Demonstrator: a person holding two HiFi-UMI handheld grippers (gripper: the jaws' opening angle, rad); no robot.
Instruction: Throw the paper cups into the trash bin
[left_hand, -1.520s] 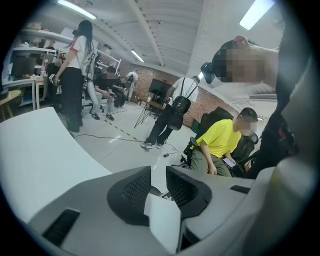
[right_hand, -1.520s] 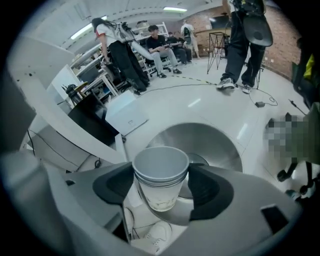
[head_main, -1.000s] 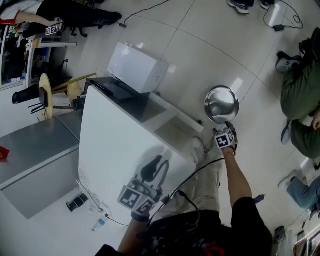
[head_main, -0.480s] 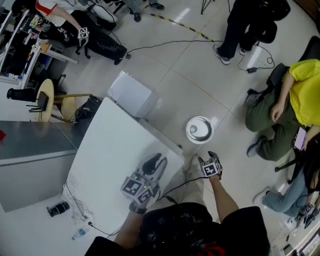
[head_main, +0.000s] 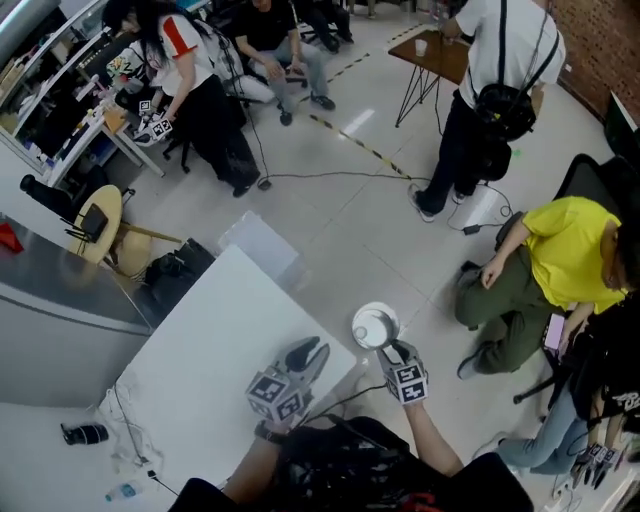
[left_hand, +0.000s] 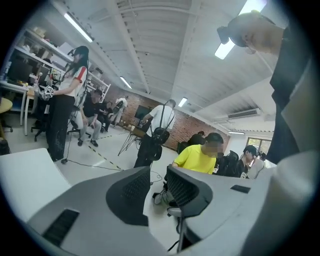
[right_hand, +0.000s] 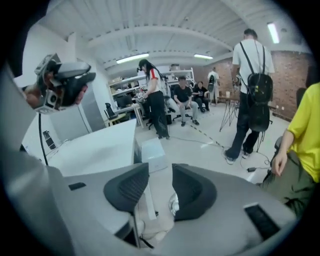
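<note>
Your right tongs (head_main: 392, 351) hang over the floor just off the near corner of the bench (head_main: 200, 350). Their jaws have just been closing and now stand a narrow gap apart, with nothing between them. The trash bin (head_main: 357, 324), round and pale inside, stands on the floor at 12 o'clock from those tongs, close beside the bench edge. It is too small in the head view to tell whether paper cups lie in it. Your left tongs (head_main: 311, 351) are above the bench at 9 o'clock from the right pair, with jaws spread and empty. A white box (head_main: 262, 245) stands on the floor at 11 o'clock from the bin, by the bench's far edge, and its contents are hidden.
</note>
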